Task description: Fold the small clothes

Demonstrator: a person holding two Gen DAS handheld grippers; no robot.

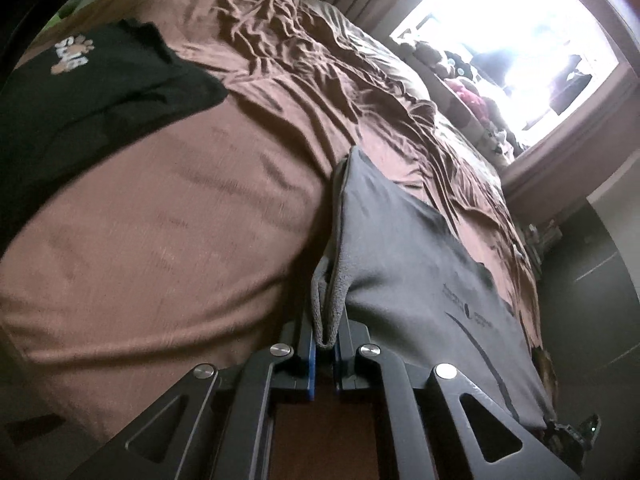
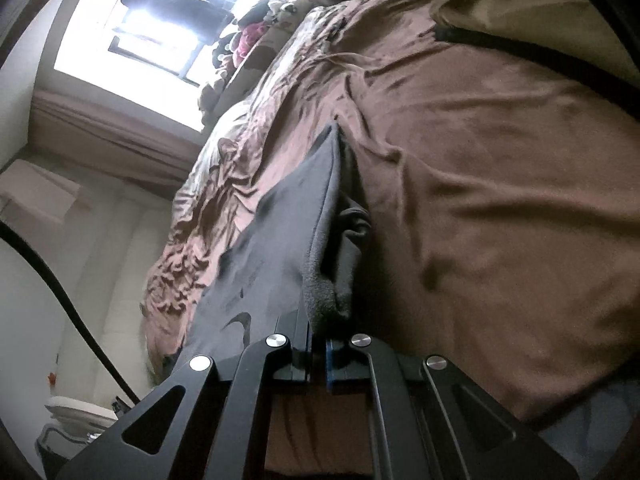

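A grey garment (image 1: 416, 264) with a dark printed logo is held up above the brown bed. My left gripper (image 1: 325, 344) is shut on one bunched corner of it. My right gripper (image 2: 319, 338) is shut on another corner of the same grey garment (image 2: 280, 248), which stretches flat between the two grippers. A black garment with a paw print design (image 1: 92, 92) lies flat on the bed at the far left of the left wrist view.
The brown bedsheet (image 1: 172, 240) covers the bed and is crumpled toward the window side (image 1: 320, 52). A bright window (image 1: 516, 40) with soft toys on its sill lies beyond. A dark cable (image 2: 52, 272) hangs at the left of the right wrist view.
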